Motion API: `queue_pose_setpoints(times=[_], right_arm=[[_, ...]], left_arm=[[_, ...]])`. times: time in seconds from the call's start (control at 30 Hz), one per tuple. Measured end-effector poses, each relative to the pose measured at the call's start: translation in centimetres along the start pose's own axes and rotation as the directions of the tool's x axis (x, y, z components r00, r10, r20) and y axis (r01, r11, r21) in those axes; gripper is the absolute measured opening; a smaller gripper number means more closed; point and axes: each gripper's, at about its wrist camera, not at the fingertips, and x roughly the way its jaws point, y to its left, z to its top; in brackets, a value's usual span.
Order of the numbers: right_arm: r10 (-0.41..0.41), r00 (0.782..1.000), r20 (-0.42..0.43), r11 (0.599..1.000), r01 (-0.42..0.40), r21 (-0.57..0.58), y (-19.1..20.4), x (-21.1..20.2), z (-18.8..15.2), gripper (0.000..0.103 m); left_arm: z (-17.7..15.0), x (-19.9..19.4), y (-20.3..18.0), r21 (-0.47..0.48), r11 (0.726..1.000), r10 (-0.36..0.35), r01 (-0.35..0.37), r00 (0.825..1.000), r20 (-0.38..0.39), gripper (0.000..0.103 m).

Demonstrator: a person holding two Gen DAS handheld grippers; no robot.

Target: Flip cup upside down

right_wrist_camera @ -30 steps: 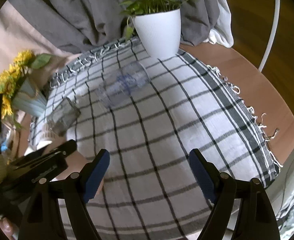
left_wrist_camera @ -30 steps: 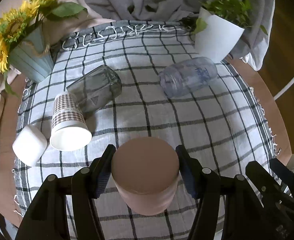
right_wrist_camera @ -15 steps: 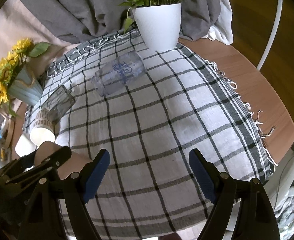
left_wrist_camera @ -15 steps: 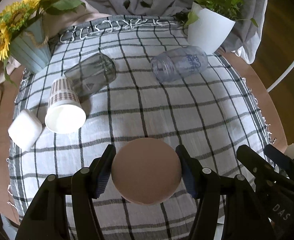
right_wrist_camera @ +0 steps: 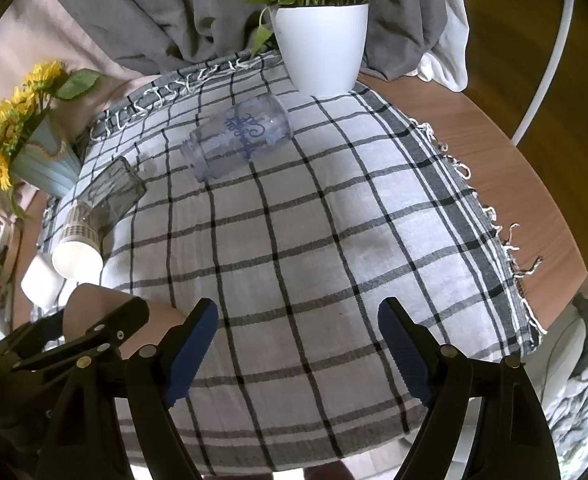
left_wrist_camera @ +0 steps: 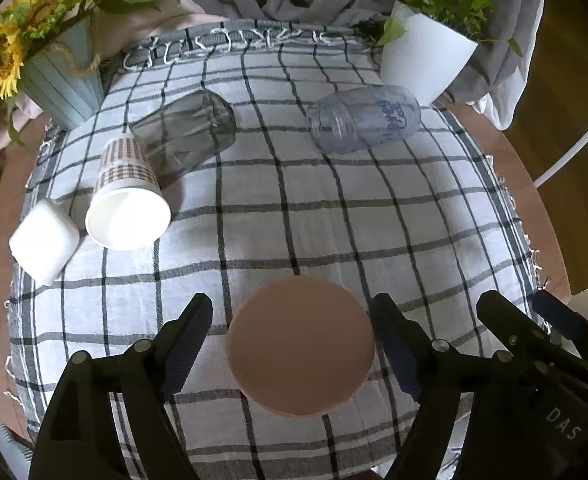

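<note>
A pink cup (left_wrist_camera: 300,346) stands upside down on the checked cloth (left_wrist_camera: 334,220), its flat base facing up. My left gripper (left_wrist_camera: 294,344) is open, with a finger on each side of the cup and a small gap to each. The cup shows partly in the right wrist view (right_wrist_camera: 94,300), behind the left gripper's body. My right gripper (right_wrist_camera: 296,354) is open and empty above the near part of the cloth, to the right of the cup.
A clear plastic cup with blue lettering (left_wrist_camera: 364,118), a dark glass (left_wrist_camera: 184,134), a patterned paper cup (left_wrist_camera: 128,196) and a white cup (left_wrist_camera: 44,240) lie on their sides. A white plant pot (left_wrist_camera: 424,60) and a sunflower vase (left_wrist_camera: 62,84) stand at the back.
The left gripper has let go of the pink cup and its fingers have spread apart. Both wrist views have risen and pulled back a little.
</note>
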Motion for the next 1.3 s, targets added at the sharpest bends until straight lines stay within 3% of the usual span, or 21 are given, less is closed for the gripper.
queue_pose_setpoints(times=[0.27,0.5,0.7,0.93,1.13,1.3], right_arm=[[-0.051,0.999,0.014,0.999,0.050,0.006,-0.4,-1.1,-0.1,0.086],[-0.027,0.998,0.059,1.000,0.027,0.004,-0.6,-3.9,-0.4,0.089],[0.024,0.989,0.143,0.999,-0.020,-0.030,0.3,-7.3,-0.9,0.094],[0.082,0.969,0.234,0.996,-0.072,-0.053,1.3,-11.5,-2.0,0.094],[0.126,0.953,0.275,0.991,-0.109,-0.079,2.1,-14.0,-2.9,0.094],[0.144,0.952,0.270,0.988,-0.121,-0.098,2.6,-14.6,-3.4,0.094]], left_arm=[[-0.2,-2.6,0.0,-0.010,0.999,0.038,-0.037,0.997,0.072,0.093],[-1.0,-6.3,1.2,-0.091,0.994,0.068,-0.056,0.987,0.143,0.102],[-2.2,-9.3,2.7,-0.156,0.984,0.116,-0.088,0.977,0.178,0.103],[-3.9,-13.4,4.2,-0.209,0.969,0.179,-0.128,0.953,0.244,0.103],[-5.2,-16.4,4.1,-0.213,0.964,0.222,-0.162,0.928,0.298,0.103],[-5.8,-17.9,3.8,-0.194,0.967,0.220,-0.163,0.922,0.320,0.103]])
